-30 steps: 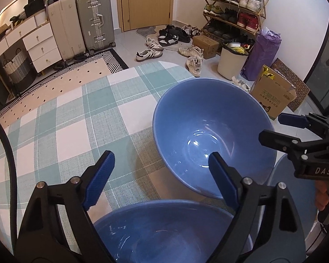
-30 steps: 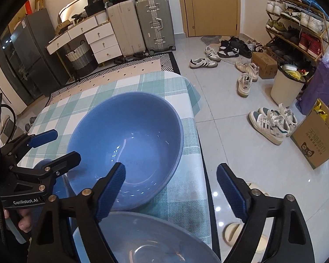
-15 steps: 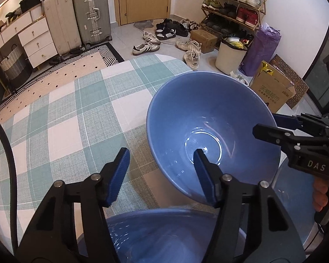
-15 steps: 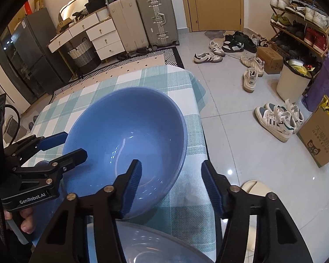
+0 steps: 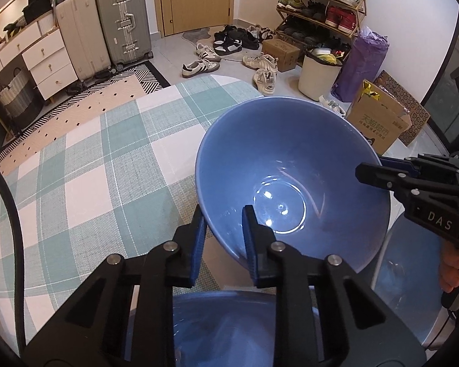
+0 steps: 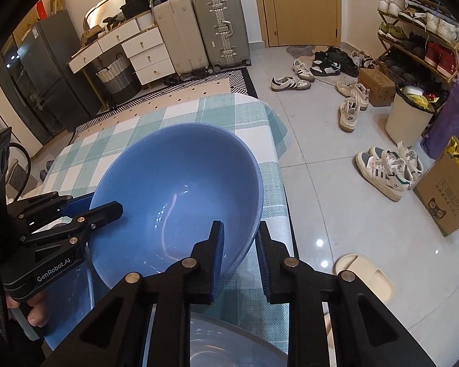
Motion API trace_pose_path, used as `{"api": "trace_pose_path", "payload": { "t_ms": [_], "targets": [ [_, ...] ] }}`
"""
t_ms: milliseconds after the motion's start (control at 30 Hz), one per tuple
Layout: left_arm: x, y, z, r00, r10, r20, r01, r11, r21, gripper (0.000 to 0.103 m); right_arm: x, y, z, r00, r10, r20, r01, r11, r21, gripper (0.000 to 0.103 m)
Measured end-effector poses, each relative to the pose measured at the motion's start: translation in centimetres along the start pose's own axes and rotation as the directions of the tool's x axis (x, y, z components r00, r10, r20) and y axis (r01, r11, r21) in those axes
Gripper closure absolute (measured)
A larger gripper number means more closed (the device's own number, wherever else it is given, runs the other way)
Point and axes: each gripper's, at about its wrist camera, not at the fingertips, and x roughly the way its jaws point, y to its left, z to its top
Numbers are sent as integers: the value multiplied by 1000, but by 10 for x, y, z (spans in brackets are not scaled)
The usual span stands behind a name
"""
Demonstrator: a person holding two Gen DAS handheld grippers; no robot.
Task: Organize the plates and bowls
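Note:
A large blue bowl [image 5: 290, 168] [image 6: 174, 189] sits on the table's checked cloth [image 5: 107, 168]. My left gripper [image 5: 223, 214] is closing on its near-left rim, one blue pad inside the bowl and one outside, both against the wall. On the near-right rim my right gripper [image 6: 240, 226] is closing the same way. Each gripper also shows in the other's view, the right gripper [image 5: 371, 166] and the left gripper [image 6: 104, 203]. A second blue bowl [image 5: 223, 321] lies below my left gripper, and another blue dish [image 5: 413, 275] lies to its right.
The table's edge [image 6: 278, 159] drops to a tiled floor right beside the bowl. Shoes [image 6: 385, 168], a slipper [image 6: 364, 275], a white bin [image 6: 407, 116] and a cardboard box [image 6: 446, 189] lie there. Suitcases [image 5: 107, 21] and drawers stand at the far wall.
Both grippers went from wide open to closed on the big bowl's rim. The hands barely moved.

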Motion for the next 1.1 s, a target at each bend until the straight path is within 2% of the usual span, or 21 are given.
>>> {"api": "trace_pose_path", "payload": {
  "t_ms": [667,1100],
  "targets": [
    [-22,-6,3,998,11,66,-12,1000,9,83,-13,6,0,999,-25,40,25,1000,-15,86],
    [-50,-4,4,992,3,123,-3,1000,-3,83,-42,21,-2,993,-47,113,52,998,-43,86]
  ]
}}
